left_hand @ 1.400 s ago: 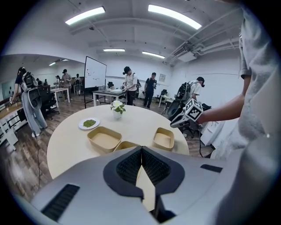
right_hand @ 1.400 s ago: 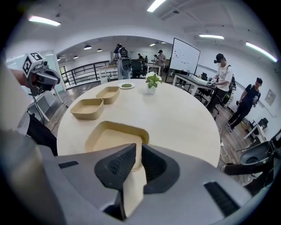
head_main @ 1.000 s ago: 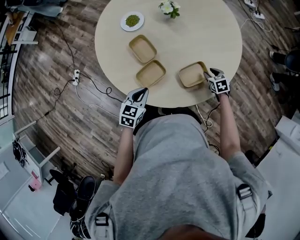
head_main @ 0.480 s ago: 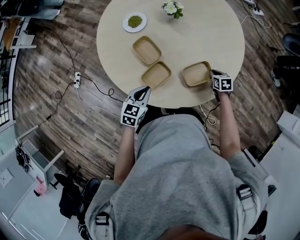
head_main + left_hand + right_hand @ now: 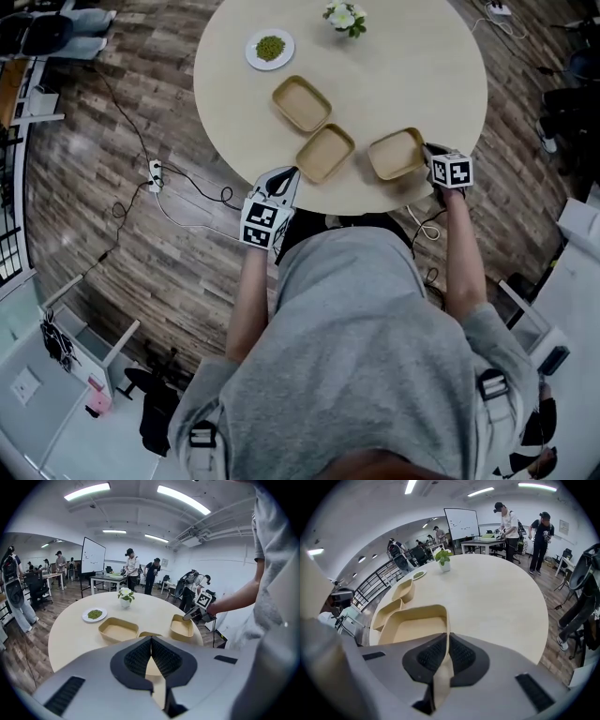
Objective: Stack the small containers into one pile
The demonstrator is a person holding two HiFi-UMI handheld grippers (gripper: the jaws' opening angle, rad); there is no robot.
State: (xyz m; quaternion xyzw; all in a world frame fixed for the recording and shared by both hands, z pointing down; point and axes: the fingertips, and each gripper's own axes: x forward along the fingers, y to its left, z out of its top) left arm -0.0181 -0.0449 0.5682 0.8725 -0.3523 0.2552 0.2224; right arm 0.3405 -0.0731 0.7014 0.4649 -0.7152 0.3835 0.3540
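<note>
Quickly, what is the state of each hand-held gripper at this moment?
Left hand-held gripper: closed, holding nothing.
Right hand-held gripper: closed on the wall of the rightmost container.

Head view overhead, steeply down; both gripper views low, across shared table (image 5: 422, 66).

Three shallow tan containers (image 5: 301, 103) (image 5: 324, 153) (image 5: 397, 154) lie unstacked, open side up, in a bent row on the round table (image 5: 412, 66).
</note>
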